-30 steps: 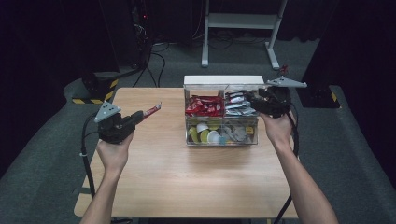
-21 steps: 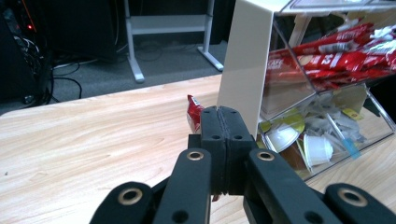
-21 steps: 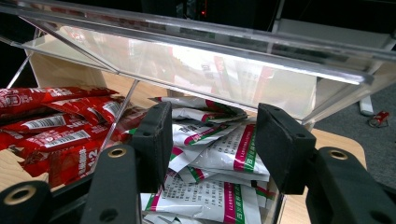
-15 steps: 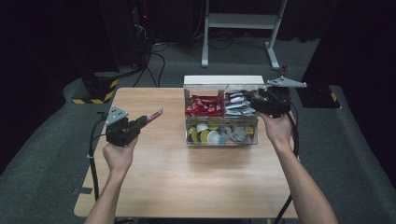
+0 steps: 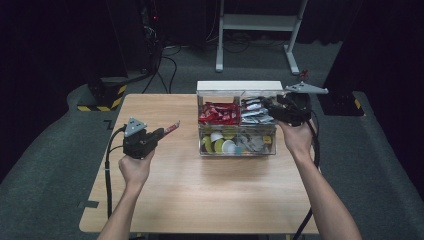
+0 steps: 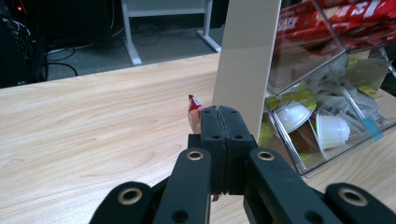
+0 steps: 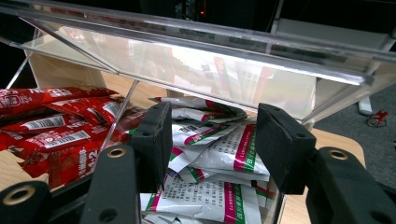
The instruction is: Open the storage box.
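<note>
Dark grey carpet and black curtains surround my wooden table (image 5: 200, 200), with a white desk frame (image 5: 260, 30) behind it. On the table's far half stands the clear organiser box (image 5: 237, 150), red sachets and white-green sachets (image 7: 219, 186) in its upper bins, small cups below. My right gripper (image 5: 272, 107) hovers at the white-green bin, jaws apart with nothing pinched between them. My left gripper (image 5: 162, 132) is clenched on one red sachet (image 5: 172, 126), held above the bare wood, well left of the box. To set it down well, I judge I should lower it flat, clear of the box wall, and release only once it rests.
</note>
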A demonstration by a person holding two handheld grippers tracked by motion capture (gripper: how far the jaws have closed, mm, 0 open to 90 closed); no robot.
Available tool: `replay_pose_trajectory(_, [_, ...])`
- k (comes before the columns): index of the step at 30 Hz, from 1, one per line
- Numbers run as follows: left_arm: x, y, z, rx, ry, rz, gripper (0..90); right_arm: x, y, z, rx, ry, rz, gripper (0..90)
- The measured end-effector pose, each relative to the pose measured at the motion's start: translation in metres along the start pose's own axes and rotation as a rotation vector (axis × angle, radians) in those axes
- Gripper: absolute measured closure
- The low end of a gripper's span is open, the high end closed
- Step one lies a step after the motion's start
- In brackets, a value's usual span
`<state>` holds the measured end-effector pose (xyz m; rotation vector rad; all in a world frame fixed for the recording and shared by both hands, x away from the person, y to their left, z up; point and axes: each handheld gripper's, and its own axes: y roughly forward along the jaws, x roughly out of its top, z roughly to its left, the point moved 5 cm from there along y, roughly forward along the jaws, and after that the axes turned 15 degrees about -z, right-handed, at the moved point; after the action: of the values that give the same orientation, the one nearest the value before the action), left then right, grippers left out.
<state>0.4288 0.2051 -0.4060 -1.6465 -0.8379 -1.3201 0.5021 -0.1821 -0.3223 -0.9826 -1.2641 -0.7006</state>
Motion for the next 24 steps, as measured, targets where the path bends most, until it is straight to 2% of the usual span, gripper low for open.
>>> replay_pose_trajectory(7, [-0.016,0.010,-0.002,0.009,-0.009,0.015,89.6,0.000,0.000,0.000,-0.002,-0.001,0.000,46.7])
replay_pose_trajectory(11, [-0.026,0.015,-0.006,0.015,0.008,0.038,89.6,0.000,0.000,0.000,-0.001,-0.004,-0.001,46.7])
replay_pose_trajectory(24, [-0.041,0.026,-0.009,0.007,-0.006,0.061,89.5,0.000,0.000,0.000,-0.001,0.004,-0.002,46.6])
